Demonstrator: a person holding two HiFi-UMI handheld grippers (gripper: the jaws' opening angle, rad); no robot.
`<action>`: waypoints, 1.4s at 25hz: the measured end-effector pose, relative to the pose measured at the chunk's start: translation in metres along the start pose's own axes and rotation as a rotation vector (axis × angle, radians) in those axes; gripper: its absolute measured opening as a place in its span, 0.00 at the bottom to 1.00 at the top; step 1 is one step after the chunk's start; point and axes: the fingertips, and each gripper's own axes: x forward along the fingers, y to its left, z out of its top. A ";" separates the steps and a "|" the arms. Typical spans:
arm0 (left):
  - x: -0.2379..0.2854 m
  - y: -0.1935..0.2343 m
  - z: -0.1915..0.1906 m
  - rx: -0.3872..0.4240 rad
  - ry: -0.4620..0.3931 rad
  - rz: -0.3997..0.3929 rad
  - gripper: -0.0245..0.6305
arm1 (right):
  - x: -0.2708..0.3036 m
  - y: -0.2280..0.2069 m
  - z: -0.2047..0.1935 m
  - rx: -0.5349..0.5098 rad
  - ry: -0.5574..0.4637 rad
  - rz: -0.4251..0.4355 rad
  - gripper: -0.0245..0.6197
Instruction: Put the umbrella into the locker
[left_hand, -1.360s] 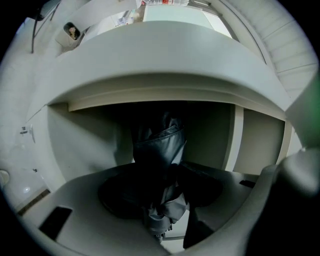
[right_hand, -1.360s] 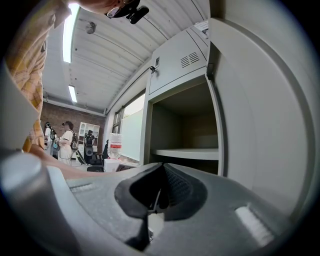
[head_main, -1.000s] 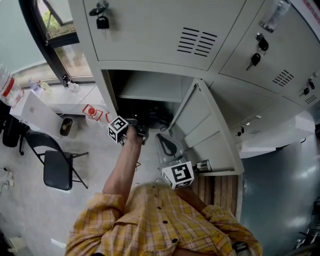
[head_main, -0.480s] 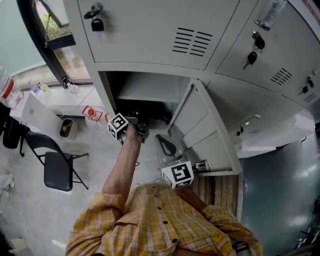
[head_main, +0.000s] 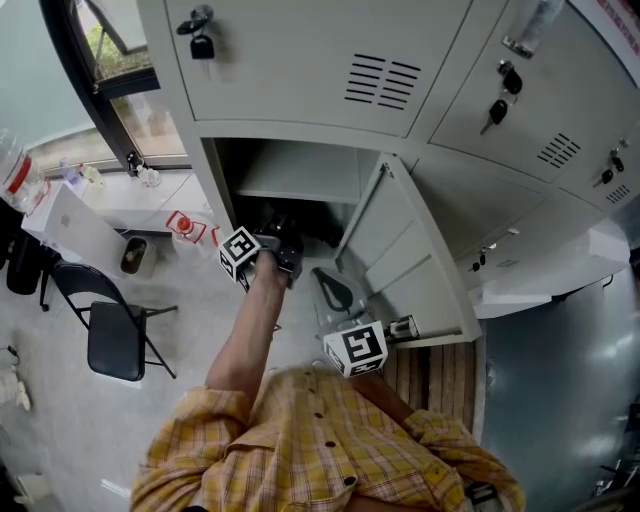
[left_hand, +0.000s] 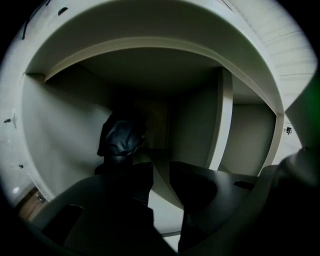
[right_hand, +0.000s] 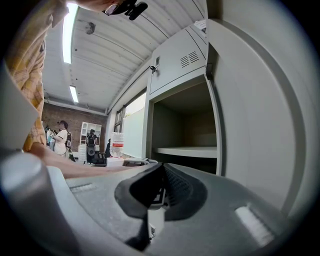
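The umbrella (left_hand: 120, 142), black and folded, stands in the dark lower compartment of the open locker (head_main: 222, 200), against its left wall. My left gripper (left_hand: 159, 170) reaches into that compartment just in front of it. Its jaws have just been closing, and only bare locker floor shows in the gap between them. In the head view the left gripper (head_main: 285, 252) sits at the locker mouth with the arm stretched out. My right gripper (head_main: 335, 290) hangs shut near the open door (head_main: 410, 270), and in its own view the right gripper (right_hand: 160, 172) holds nothing.
A shelf (head_main: 300, 185) splits the locker above the left gripper. The door swings out to the right. A padlock (head_main: 202, 45) hangs on the upper door, and keys (head_main: 497, 110) hang in neighbouring doors. A folding chair (head_main: 110, 335) and a white table (head_main: 90, 225) stand at left.
The left gripper has risen a little at the locker mouth. The right gripper and the door have stayed where they were.
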 end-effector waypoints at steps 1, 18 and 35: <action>-0.001 -0.001 -0.001 0.008 0.001 0.000 0.19 | -0.001 0.001 0.000 0.000 0.000 0.000 0.04; -0.024 -0.024 -0.024 0.077 0.014 -0.031 0.04 | -0.004 -0.002 -0.004 0.009 0.022 -0.029 0.04; -0.066 -0.058 -0.058 0.469 0.088 -0.064 0.04 | -0.006 -0.004 -0.003 0.052 0.013 -0.020 0.04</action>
